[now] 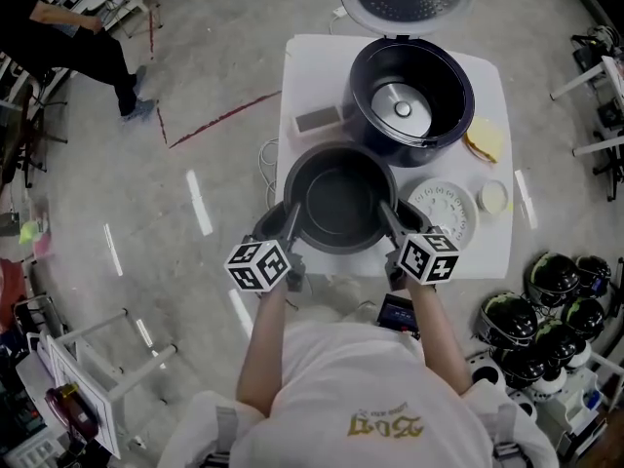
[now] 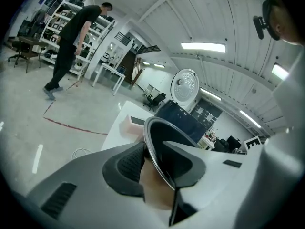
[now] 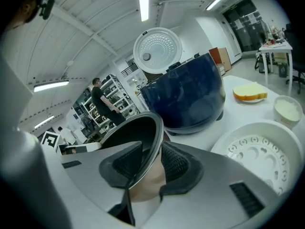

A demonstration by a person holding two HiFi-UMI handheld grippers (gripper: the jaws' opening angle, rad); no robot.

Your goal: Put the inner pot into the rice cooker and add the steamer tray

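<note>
Jaws of the left tool (image 1: 290,214) clamp the left rim of the inner pot (image 1: 336,203), one inside the wall and one outside. The right tool (image 1: 388,216) grips the opposite rim the same way. The pot stands on the white tabletop (image 1: 310,61), just in front of the open rice cooker (image 1: 409,96), with the steamer tray (image 1: 444,213) beside it on the right.

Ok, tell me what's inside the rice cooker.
Only the silver heating plate shows in the rice cooker; the inner pot sits outside, in front. The cooker's near inside wall is hidden by its rim.
</note>
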